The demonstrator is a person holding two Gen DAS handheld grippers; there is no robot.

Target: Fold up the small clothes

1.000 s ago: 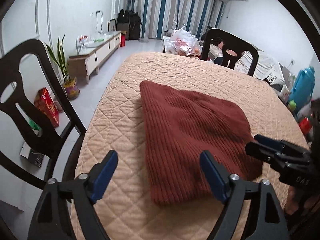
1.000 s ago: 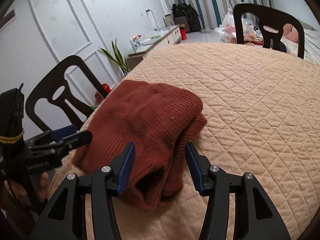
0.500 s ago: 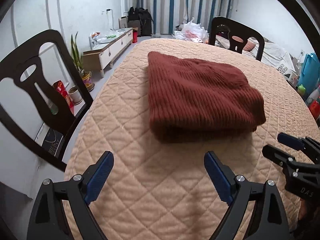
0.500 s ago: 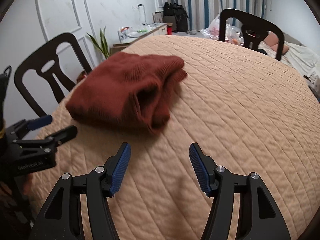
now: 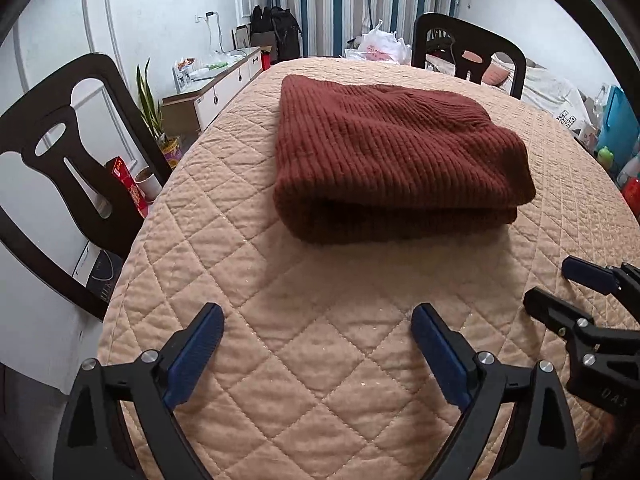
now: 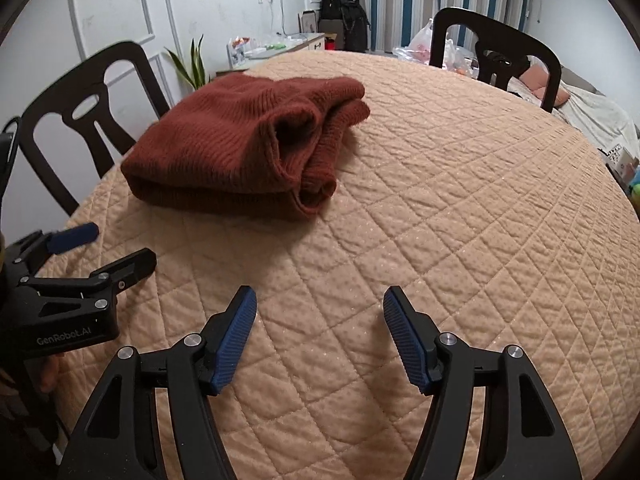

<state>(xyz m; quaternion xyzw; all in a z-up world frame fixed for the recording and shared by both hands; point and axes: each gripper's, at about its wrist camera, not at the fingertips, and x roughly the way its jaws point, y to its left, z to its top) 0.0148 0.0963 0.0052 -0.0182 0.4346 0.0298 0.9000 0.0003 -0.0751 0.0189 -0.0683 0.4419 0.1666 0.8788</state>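
Note:
A rust-red ribbed knit garment (image 5: 392, 152) lies folded in a thick stack on the quilted tan table cover (image 5: 320, 320); it also shows in the right wrist view (image 6: 248, 148), with its open layered edge facing right. My left gripper (image 5: 318, 320) is open and empty, held back from the garment's near folded edge. My right gripper (image 6: 320, 304) is open and empty, well short of the garment. The right gripper shows at the right of the left wrist view (image 5: 568, 288), and the left gripper at the left of the right wrist view (image 6: 108, 248).
Dark wooden chairs stand at the table's left side (image 5: 60, 148) and far side (image 5: 468, 48). A low cabinet (image 5: 212, 88) and a potted plant (image 5: 156, 120) stand by the left wall. Bags (image 5: 380, 48) lie beyond the table's far edge.
Both grippers have drawn back from the folded garment toward the near table edge. A second ago the right gripper's fingers stood around the garment's edge; now both are apart from it.

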